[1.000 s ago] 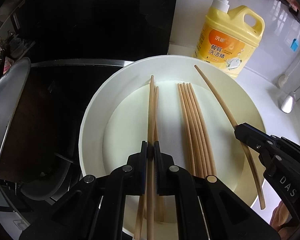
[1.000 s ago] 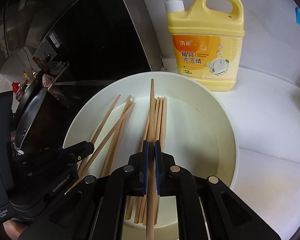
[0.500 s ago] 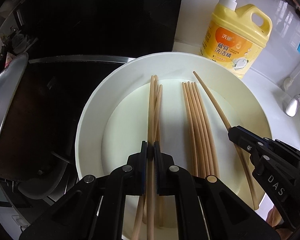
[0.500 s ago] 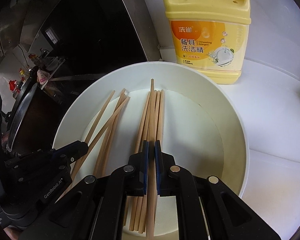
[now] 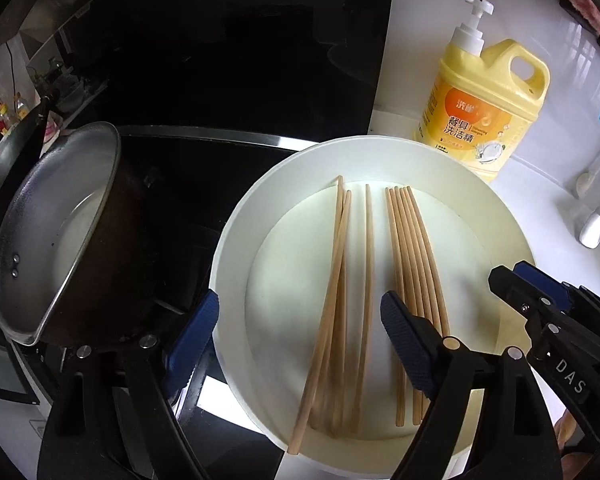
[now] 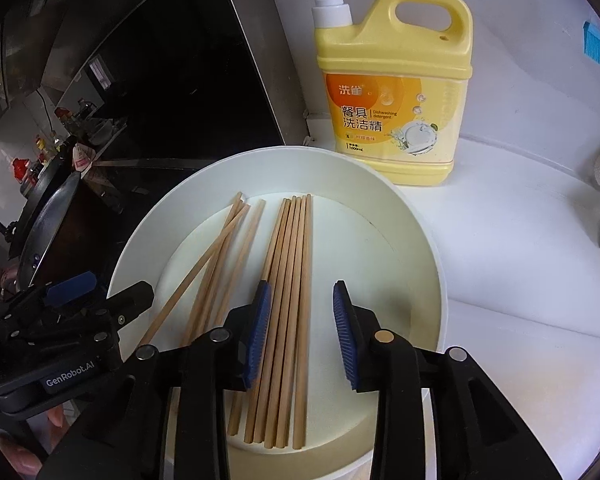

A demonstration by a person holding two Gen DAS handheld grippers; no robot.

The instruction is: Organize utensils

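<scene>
Both grippers have let go since a moment ago, so every chopstick now lies loose in the bowl (image 5: 236, 240): a tidy bundle (image 6: 286, 304) right of centre, a messier bunch (image 5: 342, 300) left of it. Detergent (image 6: 396, 92) stands past the far rim, a pot (image 5: 48, 232) off the left rim. Near ends of the sticks hide under the left gripper (image 5: 296, 322) and right gripper (image 6: 300, 320), both spread wide, holding nothing.

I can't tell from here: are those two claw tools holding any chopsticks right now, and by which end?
Nothing is held. The left gripper and right gripper are both open above the white bowl, and the chopsticks lie loose inside it.
</scene>
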